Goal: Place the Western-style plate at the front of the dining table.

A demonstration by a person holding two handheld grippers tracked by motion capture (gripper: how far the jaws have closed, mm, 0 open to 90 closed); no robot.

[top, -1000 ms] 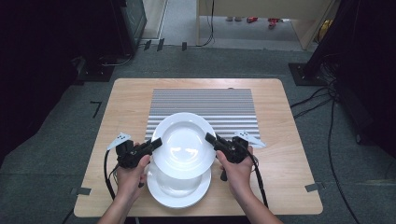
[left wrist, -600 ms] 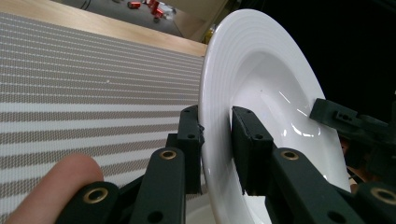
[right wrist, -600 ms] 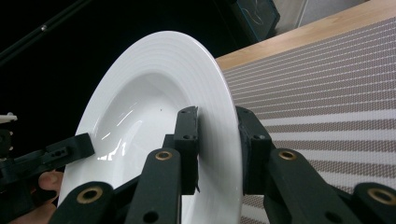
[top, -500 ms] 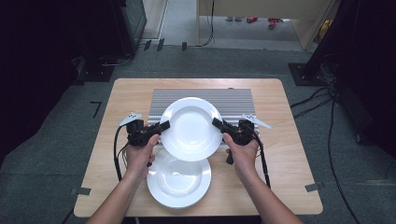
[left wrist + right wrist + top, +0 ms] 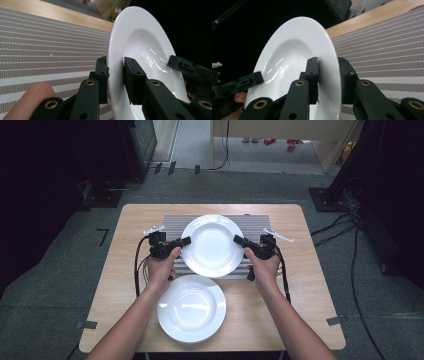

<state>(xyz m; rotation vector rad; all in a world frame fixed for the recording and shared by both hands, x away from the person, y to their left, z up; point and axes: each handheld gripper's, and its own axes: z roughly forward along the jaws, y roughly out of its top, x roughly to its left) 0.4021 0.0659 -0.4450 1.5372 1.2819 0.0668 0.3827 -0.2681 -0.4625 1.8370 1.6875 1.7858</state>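
A white deep plate (image 5: 212, 245) hangs above the striped grey mat (image 5: 172, 224), held by both grippers at opposite rim edges. My left gripper (image 5: 184, 241) is shut on its left rim; the left gripper view has the rim (image 5: 113, 62) clamped between the two black jaws. On the right rim my right gripper (image 5: 239, 241) is shut too, with the plate (image 5: 294, 57) pinched in the right gripper view. A second white plate (image 5: 191, 307) lies flat on the wooden table (image 5: 310, 285) near the front edge, between the person's forearms.
The mat covers the table's back middle. Bare wood runs along the left, right and front sides. Cables (image 5: 137, 267) trail from each gripper. Dark equipment and cables stand on the floor around the table.
Both grippers have carried the deep plate up off the lower plate and away from the person, so it is now over the mat. The lower plate stayed put.
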